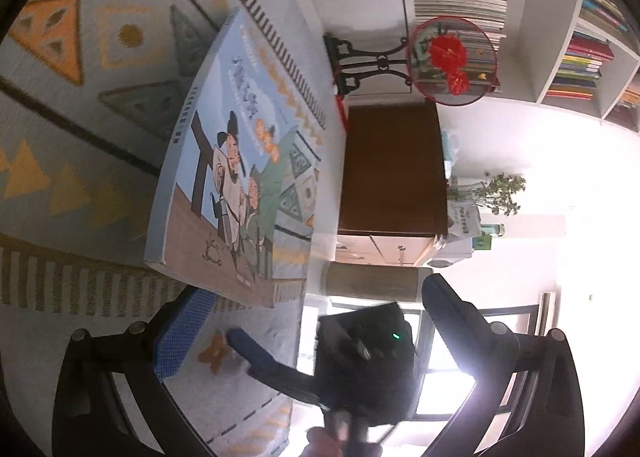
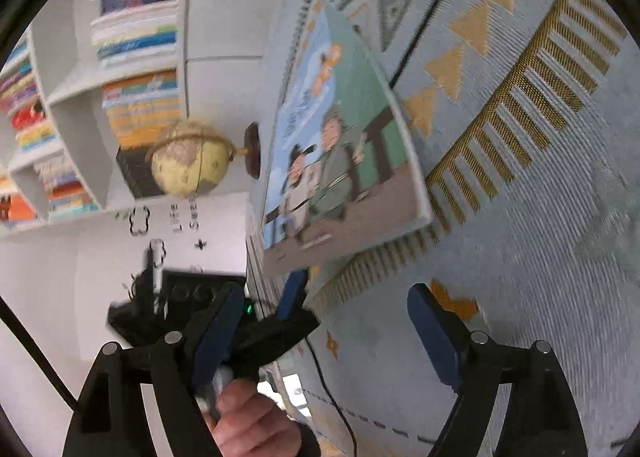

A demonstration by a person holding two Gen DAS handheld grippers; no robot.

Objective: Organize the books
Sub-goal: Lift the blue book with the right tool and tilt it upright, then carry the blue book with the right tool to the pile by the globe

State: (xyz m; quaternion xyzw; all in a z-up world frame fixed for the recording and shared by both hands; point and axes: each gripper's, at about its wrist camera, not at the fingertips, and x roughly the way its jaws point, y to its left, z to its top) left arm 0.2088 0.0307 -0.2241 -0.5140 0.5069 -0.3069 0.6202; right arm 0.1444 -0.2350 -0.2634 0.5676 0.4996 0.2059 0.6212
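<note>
Item: book [image 1: 236,177], lying on the patterned worktop [image 1: 80,137]. I am holding both grippers, left [image 1: 320,321] and right [image 2: 324,333], fingers spread, empty. Step: approaching. Next probably calls for pinching the near edge.

Book [image 1: 236,161] flat on cloth [image 1: 80,161], bare cloth around it

One picture book [image 1: 240,185], one patterned cloth [image 1: 80,137], one globe [image 2: 188,165], one round fan [image 1: 452,57], two tongs [image 1: 316,321].

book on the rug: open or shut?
Shut. The book lies flat on the patterned rug with its illustrated front cover facing up; no inside pages show in either view.
</note>
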